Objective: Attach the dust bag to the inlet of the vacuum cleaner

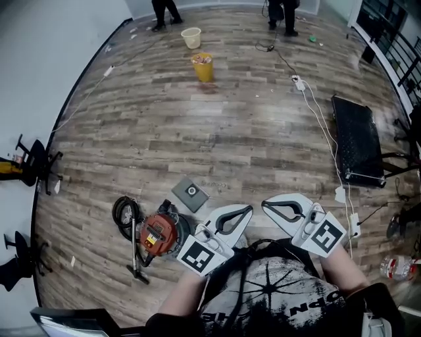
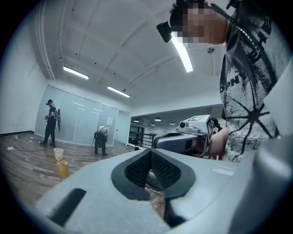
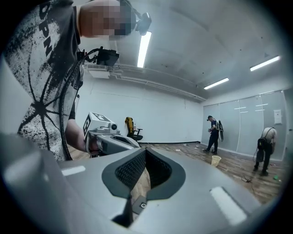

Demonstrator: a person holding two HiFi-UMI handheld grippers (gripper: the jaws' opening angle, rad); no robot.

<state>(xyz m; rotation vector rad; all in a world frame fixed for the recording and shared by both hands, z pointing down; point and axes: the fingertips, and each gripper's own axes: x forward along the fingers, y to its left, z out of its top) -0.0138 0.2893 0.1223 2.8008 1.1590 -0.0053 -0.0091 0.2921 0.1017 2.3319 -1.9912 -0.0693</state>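
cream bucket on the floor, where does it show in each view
Head view: the cream bucket is near the top, left of centre, just beyond the yellow bucket.
Left gripper view: low at the left, behind the yellow bucket.
Right gripper view: right of centre, on the floor.
Shared landmark: the person with a backpack stands just past it; the head view shows only the legs.

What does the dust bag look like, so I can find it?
Find the orange vacuum cleaner on the wood floor, lower left in the head view. Just up and right of it lies the dust bag: the only flat grey square, with a white ring in its middle.
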